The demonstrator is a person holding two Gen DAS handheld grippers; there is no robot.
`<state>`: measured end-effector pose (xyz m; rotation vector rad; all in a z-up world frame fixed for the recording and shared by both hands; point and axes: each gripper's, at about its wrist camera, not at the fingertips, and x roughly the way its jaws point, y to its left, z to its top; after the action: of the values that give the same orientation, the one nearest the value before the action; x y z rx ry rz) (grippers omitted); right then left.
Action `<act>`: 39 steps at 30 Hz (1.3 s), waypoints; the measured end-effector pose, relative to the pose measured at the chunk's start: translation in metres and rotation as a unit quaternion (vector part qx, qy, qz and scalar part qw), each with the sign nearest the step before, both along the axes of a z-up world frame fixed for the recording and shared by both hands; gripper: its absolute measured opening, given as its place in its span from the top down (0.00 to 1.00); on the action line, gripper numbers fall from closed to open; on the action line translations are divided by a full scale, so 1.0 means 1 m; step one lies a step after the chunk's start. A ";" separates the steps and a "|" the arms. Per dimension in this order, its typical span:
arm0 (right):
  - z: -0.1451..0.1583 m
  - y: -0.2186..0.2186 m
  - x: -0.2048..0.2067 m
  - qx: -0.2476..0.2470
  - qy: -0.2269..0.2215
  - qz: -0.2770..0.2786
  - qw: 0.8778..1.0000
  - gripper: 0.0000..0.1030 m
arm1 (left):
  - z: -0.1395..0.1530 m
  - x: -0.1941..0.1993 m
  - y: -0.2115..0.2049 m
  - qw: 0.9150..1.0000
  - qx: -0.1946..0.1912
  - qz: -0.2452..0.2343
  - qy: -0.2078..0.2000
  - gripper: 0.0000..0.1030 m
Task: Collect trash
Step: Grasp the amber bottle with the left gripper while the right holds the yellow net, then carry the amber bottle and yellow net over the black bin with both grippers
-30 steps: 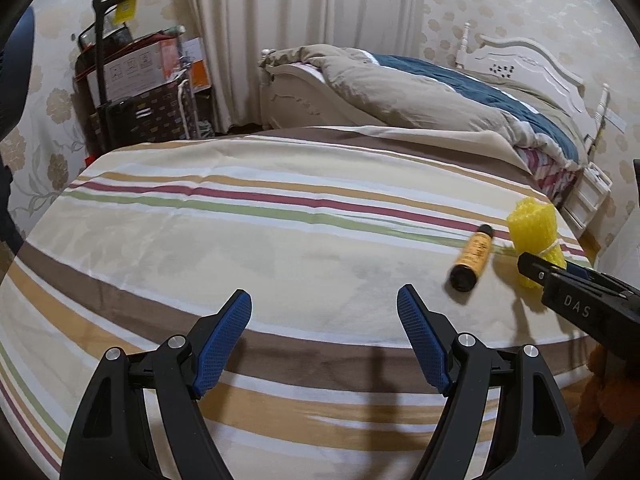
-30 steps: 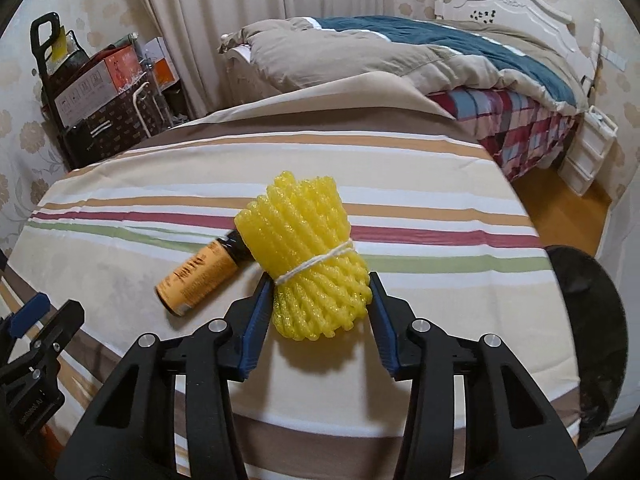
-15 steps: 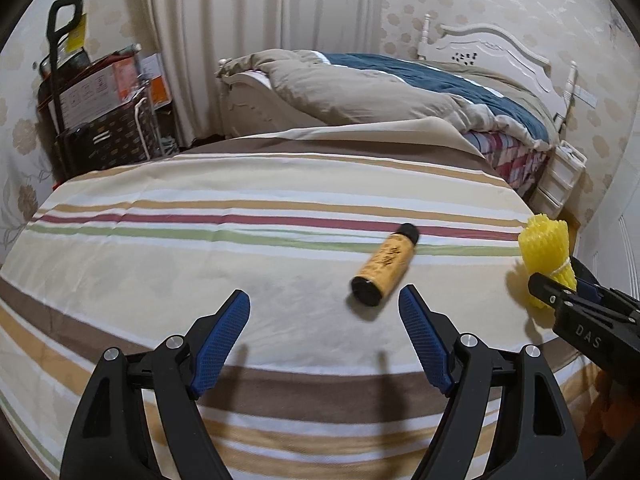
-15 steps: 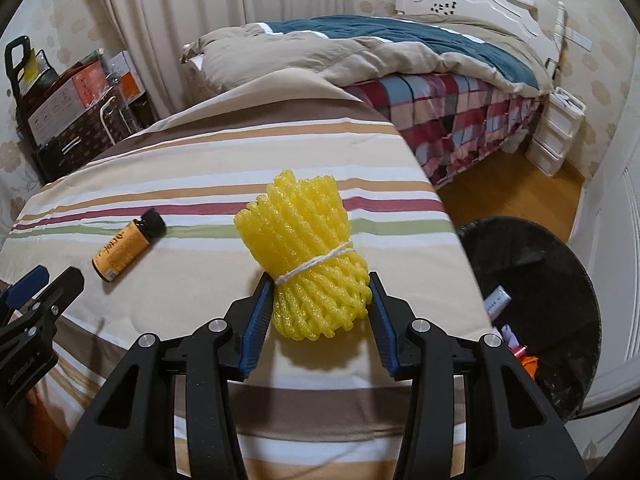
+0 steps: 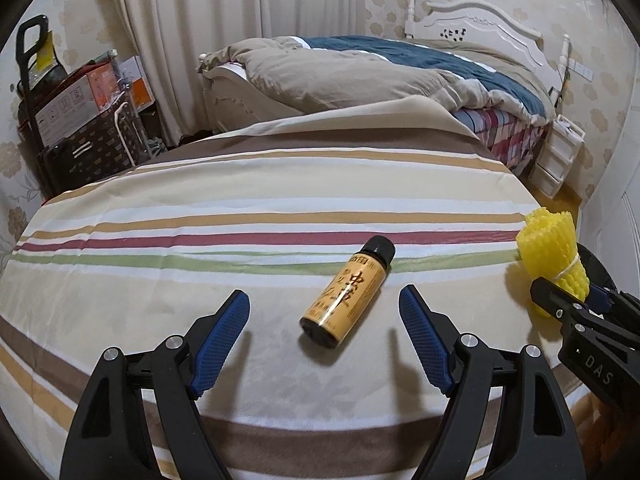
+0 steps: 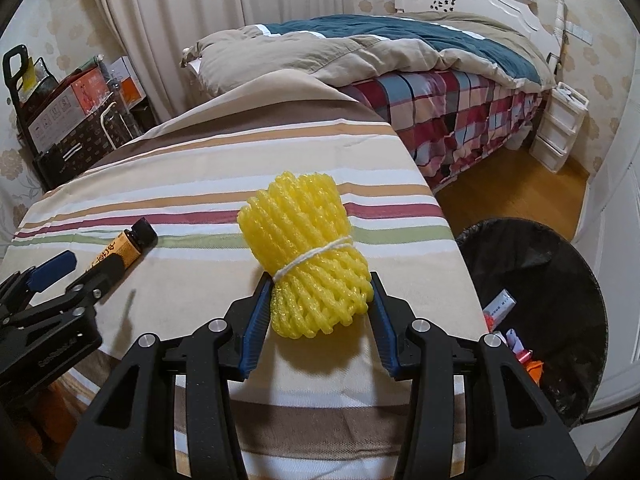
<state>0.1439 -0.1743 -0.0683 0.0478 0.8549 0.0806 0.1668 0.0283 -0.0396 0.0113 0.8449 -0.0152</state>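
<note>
A small orange bottle with a black cap lies on the striped cloth, just ahead of and between the wide-apart fingers of my left gripper, which is open and not touching it. The bottle shows in the right wrist view too, partly behind the left gripper. My right gripper is shut on a yellow foam net bundle tied with white string, held over the cloth near its right edge. The bundle and the right gripper also appear at the right of the left wrist view.
A black trash bin with several scraps inside stands on the wooden floor right of the striped surface. Beyond are a bed with a rumpled duvet, white drawers and a cart of boxes at far left.
My left gripper has swung toward the bottle, which went from far right to between its fingers. My right gripper carried the yellow bundle rightward, bringing the trash bin into view.
</note>
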 end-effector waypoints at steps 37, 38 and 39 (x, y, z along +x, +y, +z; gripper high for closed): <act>0.001 0.002 -0.016 0.007 0.001 0.004 1.000 0.59 | -0.001 -0.018 -0.006 0.999 -0.023 -0.030 0.010 0.73; 0.001 0.002 -0.016 0.007 0.001 0.004 1.000 0.59 | -0.001 -0.020 -0.006 0.999 -0.024 -0.029 0.010 0.73; 0.001 0.002 -0.019 0.008 0.000 0.004 1.000 0.59 | -0.001 -0.023 -0.005 0.999 -0.026 -0.027 0.010 0.73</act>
<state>0.1253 -0.1724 -0.0671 0.0596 0.8547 0.0952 0.1440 0.0236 -0.0405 -0.0151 0.8637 -0.0888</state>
